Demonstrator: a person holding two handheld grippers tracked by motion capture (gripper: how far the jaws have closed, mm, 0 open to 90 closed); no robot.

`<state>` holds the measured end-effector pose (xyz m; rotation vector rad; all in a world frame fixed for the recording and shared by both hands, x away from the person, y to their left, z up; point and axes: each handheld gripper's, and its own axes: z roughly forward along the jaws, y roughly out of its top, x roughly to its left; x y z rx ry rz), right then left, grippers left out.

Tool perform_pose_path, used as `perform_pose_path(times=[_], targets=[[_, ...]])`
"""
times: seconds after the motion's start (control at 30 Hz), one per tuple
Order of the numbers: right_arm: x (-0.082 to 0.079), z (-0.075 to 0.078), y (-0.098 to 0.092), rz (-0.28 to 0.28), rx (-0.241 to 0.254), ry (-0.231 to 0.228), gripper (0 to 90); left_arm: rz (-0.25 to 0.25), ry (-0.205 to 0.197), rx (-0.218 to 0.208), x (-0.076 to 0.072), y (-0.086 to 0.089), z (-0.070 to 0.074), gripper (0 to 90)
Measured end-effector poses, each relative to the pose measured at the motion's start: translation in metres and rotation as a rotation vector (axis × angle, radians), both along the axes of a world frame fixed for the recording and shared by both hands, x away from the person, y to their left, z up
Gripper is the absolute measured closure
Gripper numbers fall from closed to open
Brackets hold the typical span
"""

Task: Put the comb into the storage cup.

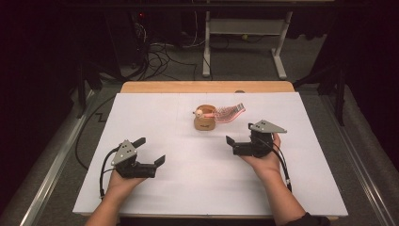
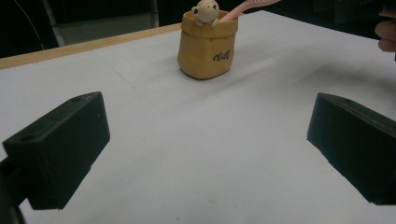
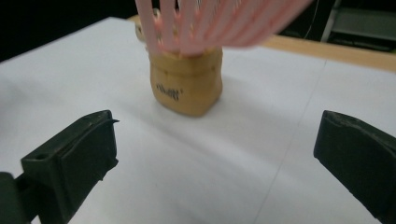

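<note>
Left gripper rests low at 7 o'clock on the white table sheet, jaws spread wide, nothing between them. Right gripper sits at 4 o'clock, jaws likewise apart and unloaded. One tan sack-shaped cup stands upright at 12 o'clock, bearing a small bear figure; one pink slotted spatula leans out toward 3 o'clock.
</note>
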<state>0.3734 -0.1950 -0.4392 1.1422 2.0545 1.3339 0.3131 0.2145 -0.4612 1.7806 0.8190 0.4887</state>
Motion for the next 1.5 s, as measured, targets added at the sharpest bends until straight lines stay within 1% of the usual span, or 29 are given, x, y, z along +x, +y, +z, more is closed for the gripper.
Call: perform_pose_path(times=[0.03,0.13,0.2,0.3,0.37,0.43,0.5,0.6,0.67,0.8,0.87,0.93,1.0,1.07,1.13,1.23,1.3,1.4,1.5], targets=[[-0.001,-0.004,-0.001,-0.003,-0.009,0.009,0.4,0.000,0.000,-0.002,0.000,0.000,0.000,0.0],[-0.004,-0.013,-0.005,0.002,-0.009,0.028,0.4,0.002,0.011,0.000,0.001,0.002,-0.001,0.0],[-0.010,-0.016,-0.008,0.005,-0.009,0.018,0.4,0.001,0.020,0.001,0.001,0.002,-0.001,0.0],[-0.020,-0.020,-0.015,0.003,-0.009,0.012,0.4,0.005,0.019,0.008,0.001,0.003,-0.001,0.0],[-0.025,-0.023,-0.020,0.006,-0.010,0.016,0.4,0.009,0.018,0.004,0.001,0.004,-0.001,0.0],[-0.032,-0.024,-0.027,0.002,0.000,0.009,0.4,0.010,0.015,0.002,0.000,0.005,0.000,0.0],[-0.038,-0.025,-0.033,-0.004,0.007,0.004,0.4,0.011,0.012,0.000,-0.001,0.006,0.000,0.0],[-0.046,-0.024,-0.043,-0.005,0.008,0.001,0.4,0.004,0.013,-0.019,-0.001,0.007,0.001,0.0],[-0.050,-0.025,-0.049,-0.006,0.013,0.002,0.4,0.002,0.008,-0.019,-0.002,0.008,0.002,0.0],[-0.061,-0.024,-0.064,-0.030,0.026,-0.007,0.4,-0.001,0.007,-0.021,-0.002,0.008,0.002,0.0],[-0.067,-0.025,-0.073,-0.052,0.027,-0.011,0.4,-0.006,0.008,-0.019,-0.002,0.008,0.002,0.0],[-0.073,-0.026,-0.081,-0.069,0.041,-0.011,0.4,-0.012,0.013,-0.016,-0.002,0.008,0.002,0.0],[-0.079,-0.025,-0.089,-0.083,0.056,-0.024,0.4,-0.012,0.020,-0.018,-0.002,0.009,0.001,0.0],[-0.086,-0.020,-0.093,-0.100,0.064,-0.057,0.4,-0.013,0.024,-0.014,-0.002,0.009,0.000,0.0],[-0.090,-0.017,-0.095,-0.104,0.069,-0.083,0.4,-0.016,0.025,-0.013,-0.001,0.008,-0.001,0.0],[-0.090,-0.016,-0.094,-0.095,0.083,-0.103,0.4,-0.019,0.023,-0.006,-0.001,0.007,-0.003,0.0],[-0.087,-0.016,-0.095,-0.084,0.089,-0.104,0.4,-0.017,0.028,0.006,0.000,0.005,-0.004,0.1],[-0.086,-0.016,-0.097,-0.088,0.106,-0.106,0.4,-0.019,0.019,0.024,-0.002,-0.001,-0.005,0.1],[-0.087,-0.015,-0.099,-0.097,0.122,-0.113,0.4,-0.020,0.017,0.022,-0.004,-0.003,-0.004,0.1]])
